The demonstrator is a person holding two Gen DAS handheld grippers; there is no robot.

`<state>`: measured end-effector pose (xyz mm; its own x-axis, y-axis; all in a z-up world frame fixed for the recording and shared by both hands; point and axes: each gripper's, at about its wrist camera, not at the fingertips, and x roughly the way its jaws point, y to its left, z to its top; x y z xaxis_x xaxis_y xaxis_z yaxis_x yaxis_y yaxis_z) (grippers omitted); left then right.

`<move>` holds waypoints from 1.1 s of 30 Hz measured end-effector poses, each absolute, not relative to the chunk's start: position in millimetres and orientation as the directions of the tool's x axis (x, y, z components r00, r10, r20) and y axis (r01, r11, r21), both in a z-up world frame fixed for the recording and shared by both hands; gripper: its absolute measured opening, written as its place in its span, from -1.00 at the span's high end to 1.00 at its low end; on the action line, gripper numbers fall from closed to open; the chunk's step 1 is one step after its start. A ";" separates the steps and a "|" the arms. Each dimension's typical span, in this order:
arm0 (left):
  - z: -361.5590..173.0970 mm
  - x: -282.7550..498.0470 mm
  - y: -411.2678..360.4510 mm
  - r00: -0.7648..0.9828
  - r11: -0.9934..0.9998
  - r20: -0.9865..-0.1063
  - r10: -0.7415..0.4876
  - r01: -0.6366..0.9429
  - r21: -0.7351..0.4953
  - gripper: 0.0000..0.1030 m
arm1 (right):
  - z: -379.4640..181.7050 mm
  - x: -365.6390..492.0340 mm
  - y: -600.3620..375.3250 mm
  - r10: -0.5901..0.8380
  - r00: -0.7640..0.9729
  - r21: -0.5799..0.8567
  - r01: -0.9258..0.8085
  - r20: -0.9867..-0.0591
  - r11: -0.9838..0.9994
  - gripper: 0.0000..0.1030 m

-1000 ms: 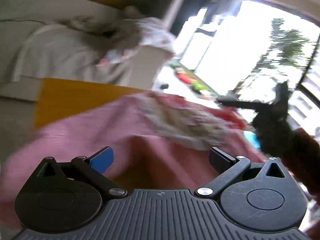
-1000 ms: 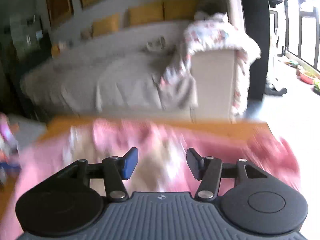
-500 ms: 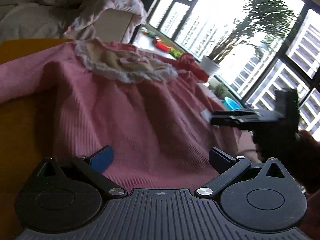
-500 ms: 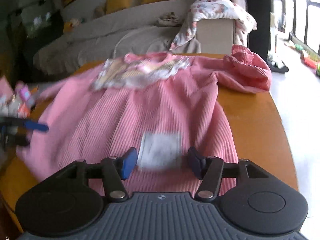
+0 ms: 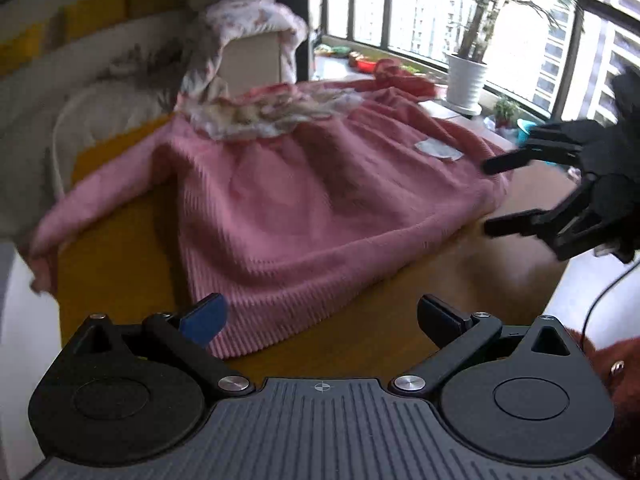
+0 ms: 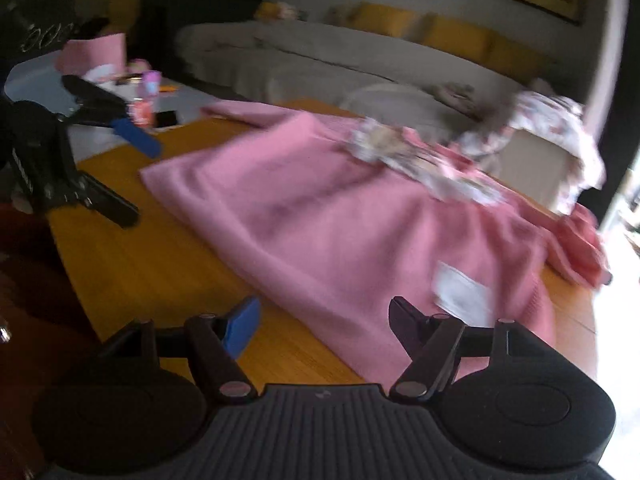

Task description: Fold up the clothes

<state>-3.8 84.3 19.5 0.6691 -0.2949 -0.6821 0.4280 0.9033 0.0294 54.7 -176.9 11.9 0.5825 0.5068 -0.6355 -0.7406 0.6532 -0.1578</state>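
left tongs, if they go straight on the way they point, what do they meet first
Most likely the ribbed hem of the pink corduroy dress spread on the wooden table; the open left tongs point right at it.

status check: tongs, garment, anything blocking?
Left tongs open, empty, at the hem. Right tongs open, empty, by the white label. Pink garment spread flat on wooden table, unfolded. Nothing on it.

The left wrist camera sits low, close above the wooden table [image 5: 120,280], at the hem of the pink dress [image 5: 320,200], facing the window [image 5: 520,40]. The right wrist camera looks from the opposite hem corner toward the sofa [image 6: 320,60]. Both share the dress, the table, and each other's gripper.
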 end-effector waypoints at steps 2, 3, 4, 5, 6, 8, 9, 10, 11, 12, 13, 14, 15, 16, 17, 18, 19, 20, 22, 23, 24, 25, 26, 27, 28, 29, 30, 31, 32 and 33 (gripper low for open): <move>19.9 -9.1 78.1 0.691 0.894 -0.671 -0.271 0.438 0.090 -1.00 | 10.3 62.3 -163.9 0.507 0.577 -0.167 -0.749 -0.640 0.642 0.57; 18.8 -8.9 75.9 0.699 0.890 -0.667 -0.258 0.440 0.117 -1.00 | 13.8 68.6 -161.1 0.503 0.590 -0.169 -0.738 -0.632 0.653 0.96; 17.6 -8.6 74.8 0.704 0.886 -0.666 -0.247 0.442 0.139 -1.00 | 17.4 75.0 -158.2 0.500 0.601 -0.170 -0.728 -0.623 0.664 0.95; 16.3 -7.2 73.8 0.710 0.884 -0.664 -0.234 0.440 0.159 -1.00 | 27.6 83.9 -159.5 0.508 0.618 -0.151 -0.711 -0.600 0.686 0.95; 15.0 -4.4 72.8 0.717 0.882 -0.662 -0.220 0.436 0.179 -1.00 | 42.0 94.5 -163.5 0.523 0.636 -0.118 -0.691 -0.567 0.713 0.95; 12.6 1.8 71.4 0.733 0.880 -0.653 -0.190 0.423 0.218 -1.00 | 69.7 109.4 -174.0 0.553 0.664 -0.052 -0.662 -0.504 0.747 0.95; 11.9 6.5 71.8 0.749 0.881 -0.640 -0.169 0.406 0.242 -1.00 | 81.7 114.0 -178.8 0.564 0.674 -0.028 -0.653 -0.476 0.757 0.95; 11.2 12.4 73.1 0.768 0.887 -0.624 -0.143 0.379 0.263 -1.00 | 91.2 117.0 -182.7 0.571 0.682 -0.015 -0.648 -0.456 0.762 0.95; 10.6 19.1 75.5 0.787 0.895 -0.607 -0.112 0.345 0.282 -1.00 | 96.5 118.0 -185.0 0.571 0.689 -0.017 -0.644 -0.445 0.765 0.95; 10.4 26.5 78.5 0.802 0.906 -0.592 -0.083 0.307 0.290 -1.00 | 100.0 118.3 -186.5 0.568 0.697 -0.025 -0.641 -0.438 0.767 0.95; 10.7 34.9 82.4 0.811 0.921 -0.582 -0.055 0.266 0.285 -1.00 | 99.5 117.8 -187.7 0.563 0.700 -0.032 -0.639 -0.440 0.769 0.95; 11.7 42.4 86.3 0.817 0.933 -0.575 -0.040 0.237 0.271 -0.99 | 96.7 116.8 -188.9 0.556 0.700 -0.039 -0.637 -0.447 0.770 0.95; 13.6 48.7 90.2 0.819 0.943 -0.572 -0.043 0.223 0.247 -0.94 | 93.8 115.8 -190.0 0.550 0.701 -0.045 -0.635 -0.454 0.771 0.95; 15.5 54.9 94.2 0.820 0.952 -0.570 -0.047 0.209 0.223 -0.86 | 90.9 114.8 -191.1 0.543 0.701 -0.052 -0.633 -0.462 0.773 0.95; 17.1 60.0 96.9 0.823 0.957 -0.566 -0.049 0.200 0.209 -0.63 | 86.1 113.2 -192.9 0.532 0.703 -0.066 -0.630 -0.472 0.774 0.95; 18.2 63.6 98.1 0.826 0.958 -0.562 -0.048 0.197 0.207 -0.41 | 80.0 111.3 -195.0 0.517 0.705 -0.084 -0.626 -0.485 0.775 0.94; 19.2 67.0 99.4 0.830 0.959 -0.556 -0.045 0.191 0.208 -0.34 | 73.9 109.3 -197.2 0.502 0.707 -0.102 -0.622 -0.498 0.776 0.86; 20.3 69.5 101.2 0.834 0.961 -0.550 -0.036 0.180 0.210 -0.28 | 67.1 107.1 -201.0 0.482 0.711 -0.122 -0.616 -0.513 0.779 0.79; 23.5 72.1 107.0 0.842 0.966 -0.539 -0.017 0.153 0.210 -0.23 | 52.8 102.1 -210.6 0.436 0.718 -0.163 -0.599 -0.542 0.784 0.11; 26.3 71.9 111.3 0.846 0.969 -0.533 -0.008 0.137 0.204 -0.23 | 45.7 99.7 -215.5 0.413 0.721 -0.184 -0.591 -0.556 0.785 -0.03; 28.6 72.4 115.8 0.849 0.974 -0.529 0.000 0.121 0.193 -0.23 | 38.5 97.2 -220.3 0.389 0.724 -0.205 -0.583 -0.569 0.786 -0.11; 30.1 73.8 120.7 0.848 0.979 -0.529 0.005 0.105 0.176 -0.23 | 31.4 94.8 -225.1 0.364 0.727 -0.225 -0.575 -0.582 0.787 -0.12; 31.4 75.0 125.1 0.848 0.983 -0.531 0.008 0.090 0.159 -0.23 | 24.2 92.3 -229.9 0.340 0.729 -0.246 -0.567 -0.594 0.786 -0.12; 32.5 75.9 128.7 0.846 0.987 -0.533 0.009 0.079 0.142 -0.23 | 18.3 89.0 -233.7 0.336 0.721 -0.244 -0.571 -0.606 0.784 -0.13; 33.0 76.6 130.5 0.845 0.989 -0.535 0.011 0.072 0.133 -0.23 | 14.3 85.7 -235.2 0.345 0.710 -0.234 -0.581 -0.614 0.780 -0.19; 32.5 77.2 129.9 0.845 0.989 -0.535 0.013 0.070 0.134 -0.23 | 11.0 82.7 -235.5 0.354 0.701 -0.227 -0.590 -0.619 0.775 -0.22; 32.1 77.7 129.3 0.844 0.989 -0.536 0.015 0.068 0.135 -0.23 | 9.1 82.3 -234.7 0.342 0.709 -0.244 -0.585 -0.617 0.773 -0.31; 31.6 78.2 128.6 0.844 0.988 -0.536 0.017 0.066 0.136 -0.23 | 8.2 83.5 -233.1 0.318 0.726 -0.277 -0.571 -0.609 0.773 -0.32; 32.2 78.6 128.2 0.845 0.988 -0.534 0.020 0.065 0.140 -0.23 | 7.2 84.8 -231.6 0.293 0.743 -0.310 -0.555 -0.601 0.772 -0.31; 34.1 78.8 128.0 0.849 0.987 -0.528 0.023 0.065 0.147 -0.23 | 6.2 86.1 -230.0 0.269 0.760 -0.342 -0.539 -0.592 0.770 -0.30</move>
<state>78.8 128.0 34.1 0.8491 0.0232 -0.5277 0.0645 0.9870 0.1473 86.1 -230.0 6.2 0.7599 0.2691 -0.5918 -0.5391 0.7696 -0.3422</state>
